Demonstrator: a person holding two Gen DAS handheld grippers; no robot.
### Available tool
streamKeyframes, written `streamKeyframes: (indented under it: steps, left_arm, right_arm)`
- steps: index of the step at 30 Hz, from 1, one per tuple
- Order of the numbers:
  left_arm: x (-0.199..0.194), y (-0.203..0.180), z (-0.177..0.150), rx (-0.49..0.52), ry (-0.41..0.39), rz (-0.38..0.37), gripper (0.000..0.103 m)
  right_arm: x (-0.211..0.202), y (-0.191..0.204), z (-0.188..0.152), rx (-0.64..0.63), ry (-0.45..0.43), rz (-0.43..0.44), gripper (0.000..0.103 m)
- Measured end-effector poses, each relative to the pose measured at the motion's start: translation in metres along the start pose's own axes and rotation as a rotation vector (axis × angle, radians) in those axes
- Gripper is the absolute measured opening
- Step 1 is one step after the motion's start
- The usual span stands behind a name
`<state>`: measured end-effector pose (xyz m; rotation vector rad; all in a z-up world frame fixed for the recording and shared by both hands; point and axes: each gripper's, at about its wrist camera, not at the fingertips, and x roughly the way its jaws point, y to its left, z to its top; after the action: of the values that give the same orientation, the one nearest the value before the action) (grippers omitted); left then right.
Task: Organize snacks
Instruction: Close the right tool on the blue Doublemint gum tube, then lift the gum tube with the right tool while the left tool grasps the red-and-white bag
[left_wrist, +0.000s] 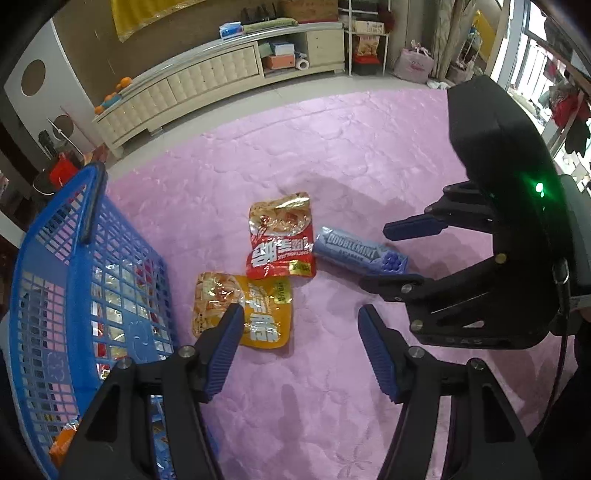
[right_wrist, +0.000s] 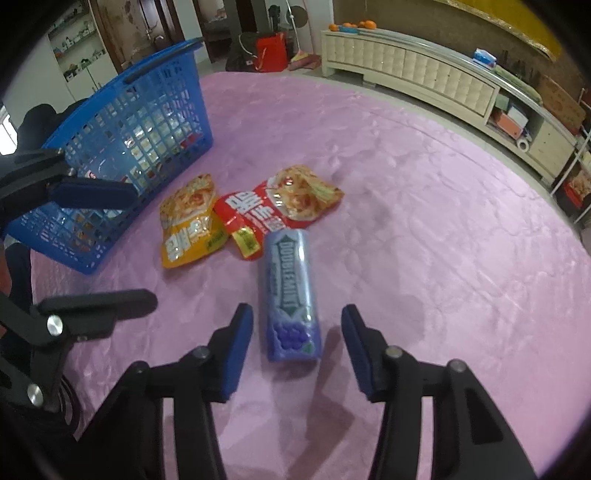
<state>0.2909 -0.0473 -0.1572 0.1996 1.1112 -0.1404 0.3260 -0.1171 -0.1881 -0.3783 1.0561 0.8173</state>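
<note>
A yellow snack packet (left_wrist: 242, 308) (right_wrist: 190, 225), a red snack packet (left_wrist: 281, 236) (right_wrist: 273, 206) and a purple Doublemint gum tube (left_wrist: 360, 253) (right_wrist: 290, 291) lie on the pink cloth. A blue basket (left_wrist: 79, 295) (right_wrist: 125, 147) with several packets inside stands to the left. My left gripper (left_wrist: 301, 321) is open and empty, its left finger over the yellow packet. My right gripper (right_wrist: 297, 325) (left_wrist: 384, 254) is open, its fingers either side of the gum tube's near end, not closed on it.
The pink cloth (left_wrist: 332, 155) covers the surface. A cream cabinet (left_wrist: 207, 85) (right_wrist: 424, 70) runs along the far wall, with red bags (right_wrist: 271, 51) and shelves on the floor beyond.
</note>
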Motion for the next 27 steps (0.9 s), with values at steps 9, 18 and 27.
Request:
streamKeyframes:
  steps: [9,18,27]
  left_arm:
    - [0.003,0.009,0.001,-0.064,0.036,-0.014,0.064]
    - [0.008,0.000,0.023,-0.059,0.056,-0.027,0.082]
    - [0.034,0.000,0.058,-0.060,0.105,0.000,0.082]
  right_arm:
    - [0.003,0.000,-0.006,0.027,-0.068,0.004,0.034]
    - [-0.030,-0.028,-0.011,0.196,-0.090,-0.033,0.035]
    - [-0.040,-0.037,-0.004,0.200,-0.107,-0.079,0.035]
